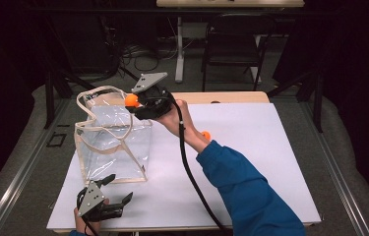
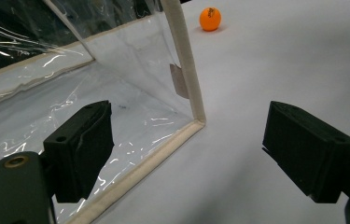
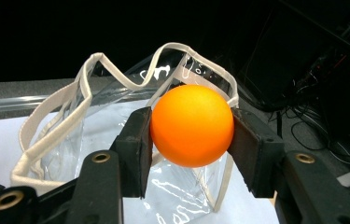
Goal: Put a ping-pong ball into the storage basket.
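Observation:
A clear plastic bag [image 1: 113,142] with cream trim and looped handles stands open on the white table cover [image 1: 251,147]. My right gripper [image 1: 134,101] is held above the bag's far right rim, shut on an orange ball [image 1: 132,100]; in the right gripper view the ball [image 3: 192,125] sits squeezed between both pads, with the bag's mouth [image 3: 116,121] just beyond. A second orange ball [image 1: 205,134] lies on the cover beside the right forearm, seen also as the ball [image 2: 210,19] past the bag's corner [image 2: 196,121]. My left gripper [image 1: 118,189] rests open at the bag's near corner.
A blue sleeve [image 1: 246,191] and the gripper's black cable [image 1: 192,172] cross the middle of the cover. A wooden table edge [image 1: 231,97] shows behind. A dark chair [image 1: 233,44] and floor cables stand beyond the table.

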{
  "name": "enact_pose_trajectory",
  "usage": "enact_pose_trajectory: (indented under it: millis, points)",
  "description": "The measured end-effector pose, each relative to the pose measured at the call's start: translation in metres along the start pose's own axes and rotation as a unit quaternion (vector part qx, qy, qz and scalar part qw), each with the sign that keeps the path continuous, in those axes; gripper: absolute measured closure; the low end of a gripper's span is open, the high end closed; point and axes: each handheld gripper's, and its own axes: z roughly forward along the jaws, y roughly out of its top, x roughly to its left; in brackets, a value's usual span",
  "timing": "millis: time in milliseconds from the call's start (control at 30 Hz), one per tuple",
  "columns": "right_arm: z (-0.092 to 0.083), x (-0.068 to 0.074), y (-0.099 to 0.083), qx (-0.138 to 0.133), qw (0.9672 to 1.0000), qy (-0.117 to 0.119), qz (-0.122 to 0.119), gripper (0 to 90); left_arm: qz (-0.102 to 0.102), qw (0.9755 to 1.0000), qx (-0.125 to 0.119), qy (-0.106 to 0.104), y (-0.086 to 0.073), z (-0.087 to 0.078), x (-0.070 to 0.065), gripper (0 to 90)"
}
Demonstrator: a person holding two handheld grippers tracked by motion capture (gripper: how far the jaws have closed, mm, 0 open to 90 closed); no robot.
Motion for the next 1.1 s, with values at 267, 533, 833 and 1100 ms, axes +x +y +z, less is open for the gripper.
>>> enact_pose_trajectory:
  millis: [267, 533, 833, 1100]
  points:
    - [0.004, 0.002, 0.003, -0.002, 1.0000, -0.001, 0.000, 50.8, 0.000, 1.0000, -0.001, 0.001, 0.000, 0.000, 0.000, 16.0]
    - [0.008, 0.003, 0.005, -0.001, 1.0000, 0.001, 0.001, 50.8, 0.001, 1.0000, 0.000, -0.001, 0.000, 0.000, -0.001, 16.0]
    - [0.015, 0.001, 0.007, -0.001, 0.9999, 0.005, 0.009, 50.8, -0.001, 1.0000, -0.002, 0.001, 0.000, 0.000, -0.001, 16.0]
    - [0.020, 0.000, 0.010, 0.003, 1.0000, 0.005, 0.008, 50.8, -0.001, 1.0000, -0.005, 0.002, 0.000, 0.000, -0.001, 16.0]
